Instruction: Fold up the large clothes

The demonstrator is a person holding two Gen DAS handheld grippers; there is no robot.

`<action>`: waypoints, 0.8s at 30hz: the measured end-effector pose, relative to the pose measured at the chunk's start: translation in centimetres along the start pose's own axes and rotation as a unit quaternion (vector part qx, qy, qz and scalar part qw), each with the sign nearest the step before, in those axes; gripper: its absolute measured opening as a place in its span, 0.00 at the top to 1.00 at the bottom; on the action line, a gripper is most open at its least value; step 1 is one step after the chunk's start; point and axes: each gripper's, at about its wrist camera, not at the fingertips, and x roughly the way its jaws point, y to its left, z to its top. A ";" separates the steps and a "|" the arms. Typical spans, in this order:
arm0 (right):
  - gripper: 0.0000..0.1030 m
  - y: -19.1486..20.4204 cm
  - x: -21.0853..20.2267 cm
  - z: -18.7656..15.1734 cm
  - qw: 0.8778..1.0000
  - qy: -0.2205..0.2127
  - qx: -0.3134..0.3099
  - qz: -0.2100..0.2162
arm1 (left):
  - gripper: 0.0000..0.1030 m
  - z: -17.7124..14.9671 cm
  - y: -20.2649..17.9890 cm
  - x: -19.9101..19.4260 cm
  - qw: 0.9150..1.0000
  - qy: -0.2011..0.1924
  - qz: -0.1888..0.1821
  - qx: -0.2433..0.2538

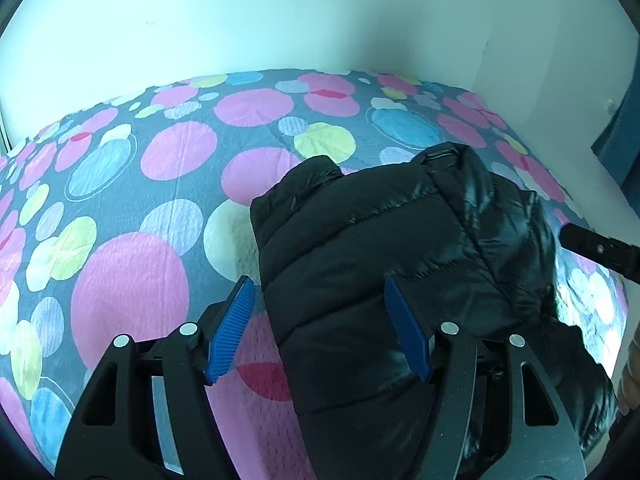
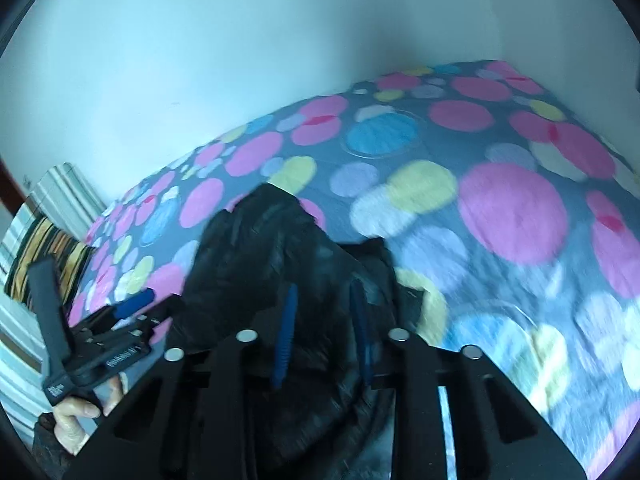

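Note:
A black puffer jacket [image 1: 392,248] lies bunched and folded on a bed with a polka-dot sheet [image 1: 120,208]. My left gripper [image 1: 320,316] is open, its blue pads [image 1: 234,328] wide apart over the jacket's left edge. In the right wrist view the jacket [image 2: 280,248] lies under my right gripper [image 2: 324,320], whose blue pads [image 2: 286,336] stand a small gap apart above the black fabric. The view is motion-blurred. The left gripper also shows at the left of that view [image 2: 132,304]. The right gripper's body shows at the right edge of the left view [image 1: 600,248].
A white wall [image 1: 280,20] runs behind the bed. A striped pillow [image 2: 44,248] lies at the bed's left end. A blue door or panel [image 1: 624,120] stands at the far right. The sheet [image 2: 500,208] spreads to the right of the jacket.

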 end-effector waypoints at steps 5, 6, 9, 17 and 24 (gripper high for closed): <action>0.79 -0.8 4.5 0.8 0.998 0.062 0.000 -0.015 | 0.35 0.4 0.0 1.0 1.000 0.014 -0.009 0.002; 0.79 -1.5 5.6 0.7 0.997 0.080 0.005 -0.018 | 0.35 0.5 -0.2 1.4 1.000 0.019 -0.014 0.005; 0.84 -3.0 8.2 -0.4 0.993 0.117 0.013 -0.028 | 0.35 0.2 -0.8 2.6 0.999 0.032 -0.024 0.007; 0.86 -5.4 10.4 -2.3 0.992 0.125 0.033 -0.012 | 0.35 -1.0 -2.0 5.0 0.999 0.043 -0.020 0.016; 0.85 -4.4 9.2 -1.8 0.995 0.097 0.025 -0.019 | 0.35 -0.7 -1.3 3.4 0.999 0.025 -0.020 0.017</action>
